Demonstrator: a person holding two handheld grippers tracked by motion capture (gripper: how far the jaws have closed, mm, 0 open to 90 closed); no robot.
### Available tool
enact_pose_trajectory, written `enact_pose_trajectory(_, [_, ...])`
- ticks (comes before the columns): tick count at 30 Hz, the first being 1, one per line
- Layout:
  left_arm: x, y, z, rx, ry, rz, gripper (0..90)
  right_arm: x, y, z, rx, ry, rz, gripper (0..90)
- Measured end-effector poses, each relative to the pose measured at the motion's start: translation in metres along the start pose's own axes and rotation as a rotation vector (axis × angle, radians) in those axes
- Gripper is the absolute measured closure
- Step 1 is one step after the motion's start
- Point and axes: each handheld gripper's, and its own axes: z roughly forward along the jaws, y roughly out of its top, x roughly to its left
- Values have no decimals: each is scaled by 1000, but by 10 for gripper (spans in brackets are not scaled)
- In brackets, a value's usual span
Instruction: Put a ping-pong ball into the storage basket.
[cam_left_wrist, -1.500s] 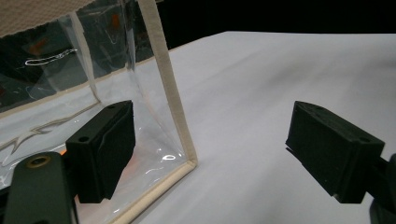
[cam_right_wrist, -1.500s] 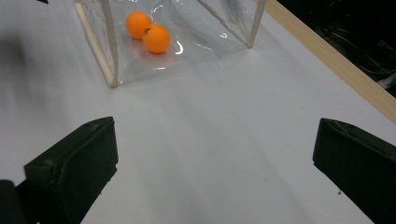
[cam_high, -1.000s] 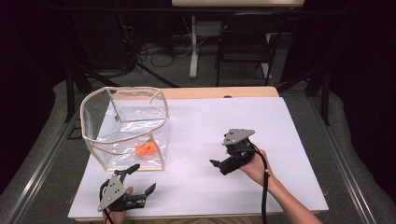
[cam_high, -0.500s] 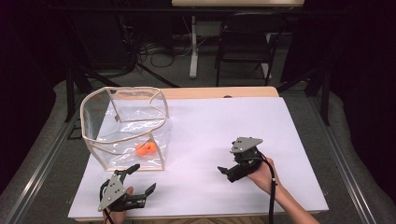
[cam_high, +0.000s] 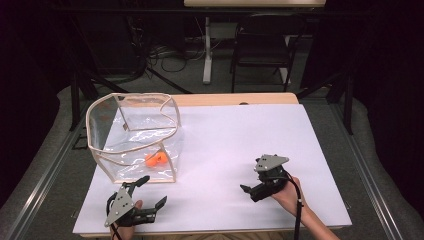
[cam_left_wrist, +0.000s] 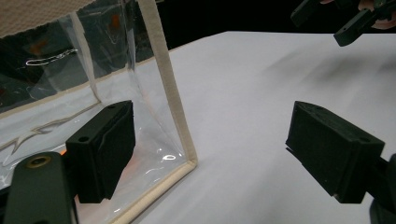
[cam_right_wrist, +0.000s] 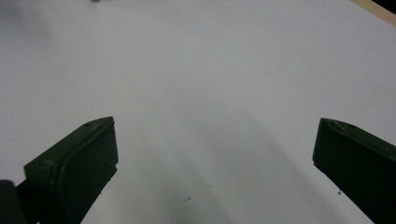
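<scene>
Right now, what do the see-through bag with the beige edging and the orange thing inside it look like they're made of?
The see-through bag with beige edging looks like thin glossy clear plastic film: it wrinkles and throws white glints. Its edging seems to be woven fabric tape, matte and finely textured. The orange thing inside is smooth and evenly coloured, perhaps plastic or rubber; it is too small to be sure.

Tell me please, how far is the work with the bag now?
Looks done: an orange thing lies inside the clear bag, which stands open on the white table. In hand: nothing; the left gripper waits open by the bag's near corner, and the right gripper is open over bare table. Left: perhaps only closing or moving the bag; I see nothing else to pack.
</scene>
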Motion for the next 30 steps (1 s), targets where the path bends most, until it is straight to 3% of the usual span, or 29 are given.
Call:
enact_pose_trajectory(14, [-1, 0, 1, 1, -3, 1, 157, 1, -32, -10, 10, -27, 36, 0])
enact_pose_trajectory(30, [-2, 0, 1, 9, -6, 1, 157, 10, -46, -18, -5, -49, 42, 0])
